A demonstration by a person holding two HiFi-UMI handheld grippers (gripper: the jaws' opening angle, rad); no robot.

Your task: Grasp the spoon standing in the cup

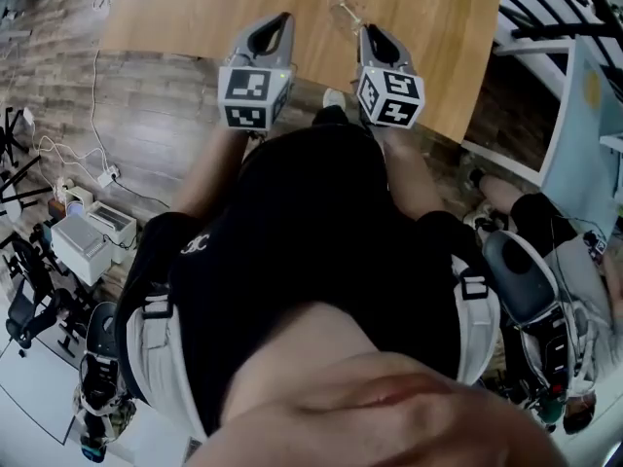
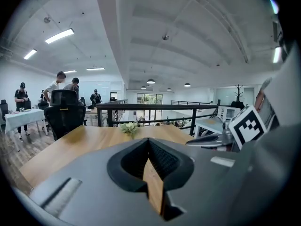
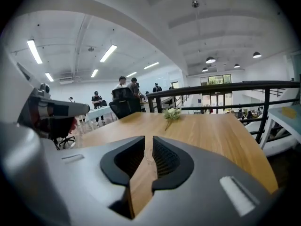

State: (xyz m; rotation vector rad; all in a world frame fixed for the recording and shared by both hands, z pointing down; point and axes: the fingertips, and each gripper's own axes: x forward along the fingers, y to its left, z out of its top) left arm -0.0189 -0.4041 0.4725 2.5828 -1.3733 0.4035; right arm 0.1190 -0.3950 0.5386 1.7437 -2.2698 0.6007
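Note:
No cup or spoon shows in any view. My left gripper [image 1: 282, 17] and right gripper [image 1: 368, 31] hang side by side over the near edge of a bare wooden table [image 1: 195, 8], both pointing across it. The left gripper [image 2: 148, 140] has its jaws closed tip to tip with nothing between them. The right gripper [image 3: 153, 138] is also shut and empty, with only a hairline slit between its pads. A small sprig of white flowers [image 3: 171, 113] lies toward the far side of the table; it shows as the sprig [image 2: 128, 127] and the sprig [image 1: 346, 8] too.
A black office chair [image 2: 66, 114] stands at the table's far left corner. A black railing [image 2: 155, 108] runs behind the table. Several people stand in the background. On the floor lie cables and white boxes [image 1: 92, 241]; another chair [image 1: 521, 280] is at my right.

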